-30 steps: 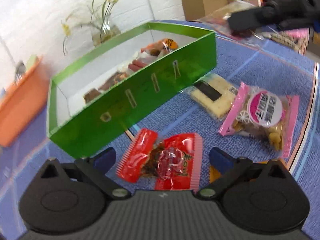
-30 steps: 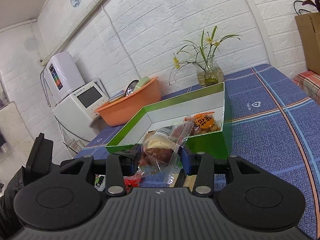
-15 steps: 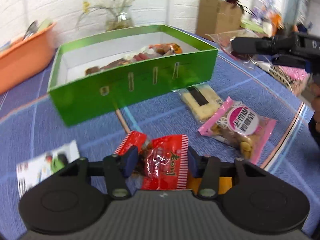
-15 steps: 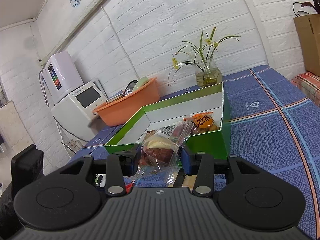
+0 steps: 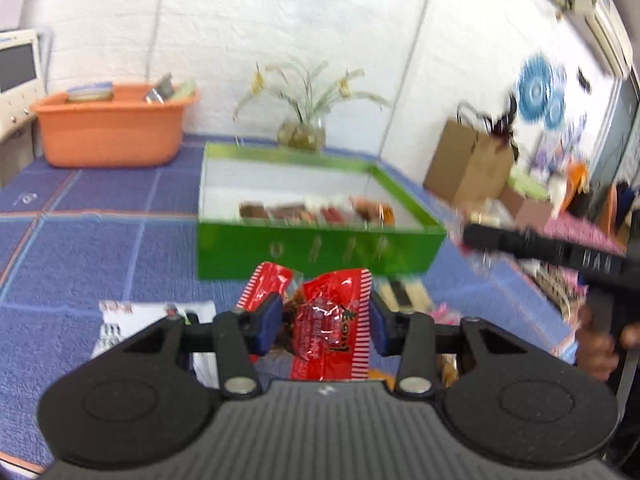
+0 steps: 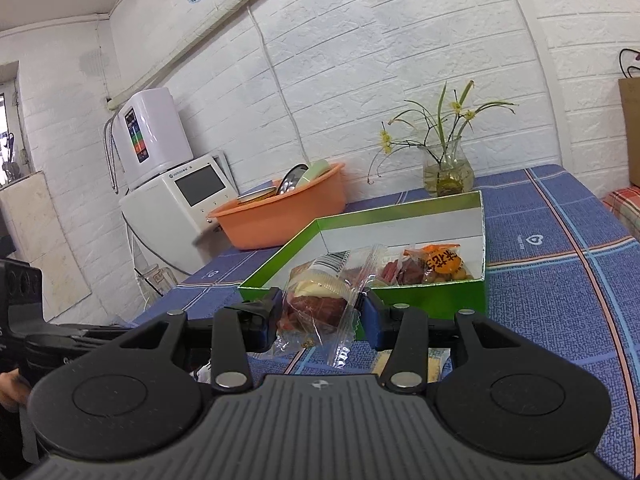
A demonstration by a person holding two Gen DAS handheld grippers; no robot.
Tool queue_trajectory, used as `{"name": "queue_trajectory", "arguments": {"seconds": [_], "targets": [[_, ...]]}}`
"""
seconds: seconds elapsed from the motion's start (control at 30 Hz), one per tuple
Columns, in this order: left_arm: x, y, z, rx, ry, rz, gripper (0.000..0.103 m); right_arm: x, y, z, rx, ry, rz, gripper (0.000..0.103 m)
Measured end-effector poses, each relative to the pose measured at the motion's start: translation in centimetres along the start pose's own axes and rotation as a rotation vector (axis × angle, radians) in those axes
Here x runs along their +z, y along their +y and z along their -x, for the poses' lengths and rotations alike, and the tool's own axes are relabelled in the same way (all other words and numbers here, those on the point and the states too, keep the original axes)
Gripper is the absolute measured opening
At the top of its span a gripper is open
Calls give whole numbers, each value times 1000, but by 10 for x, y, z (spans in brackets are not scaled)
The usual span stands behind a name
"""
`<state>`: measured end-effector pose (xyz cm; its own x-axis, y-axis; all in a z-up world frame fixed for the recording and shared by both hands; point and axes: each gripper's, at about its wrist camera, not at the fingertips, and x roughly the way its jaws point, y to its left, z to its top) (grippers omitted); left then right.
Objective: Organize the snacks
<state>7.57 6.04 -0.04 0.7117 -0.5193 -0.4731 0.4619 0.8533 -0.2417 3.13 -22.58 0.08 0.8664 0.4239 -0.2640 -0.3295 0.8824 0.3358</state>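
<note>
My left gripper (image 5: 323, 322) is closing its jaws, and the pads press a red snack packet (image 5: 334, 300) from both sides, lifted above the blue tablecloth. Just beyond it stands the green box (image 5: 320, 248), white inside, with a row of snacks along its near wall. In the right wrist view, my right gripper (image 6: 320, 316) is shut on a clear-wrapped pastry (image 6: 316, 300), held in front of the green box (image 6: 432, 304). An orange-labelled snack bag (image 6: 440, 264) lies in the box's near corner. The right gripper's black body (image 5: 540, 246) reaches in from the right.
An orange basin (image 5: 108, 128) and a glass vase with flowers (image 5: 302, 132) stand behind the box. A white packet (image 5: 132, 320) and a cracker pack (image 5: 404, 296) lie on the cloth. A brown paper bag (image 5: 468, 168) stands at the right; a white appliance (image 6: 180, 192) at the left.
My left gripper shut on the red packet and lifted it off the cloth, rolling level as it rose. The right gripper kept its pastry and barely shifted.
</note>
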Motion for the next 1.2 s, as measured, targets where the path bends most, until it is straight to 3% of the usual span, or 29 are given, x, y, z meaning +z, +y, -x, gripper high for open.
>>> {"name": "queue_trajectory", "arguments": {"seconds": [0.3,0.5,0.7,0.73,0.77,0.87,1.0,1.07,1.2], "targets": [[41,-2,0,36,-189,52,41,15,15,-12,-5,-30,47,73],[74,-8,-30,126,-223,-20,41,42,17,-36,3,-96,48,73],[64,1,-55,93,-144,-35,42,38,-6,-53,-50,-86,-27,73],[56,0,-53,84,-135,-74,58,35,-11,-52,-49,-72,-38,73],[50,-2,-52,80,-115,-122,66,31,-16,-51,-51,-59,-49,73],[30,-9,-52,99,14,-206,66,24,-28,-44,-76,-39,-79,73],[9,-13,-61,105,160,-101,68,18,-37,-40,-91,-53,-104,73],[-2,-21,-72,128,182,-182,69,16,-41,-43,-69,-34,-124,73],[-7,-19,-90,55,240,-308,69,14,-44,-41,-31,-14,-154,73]]}}
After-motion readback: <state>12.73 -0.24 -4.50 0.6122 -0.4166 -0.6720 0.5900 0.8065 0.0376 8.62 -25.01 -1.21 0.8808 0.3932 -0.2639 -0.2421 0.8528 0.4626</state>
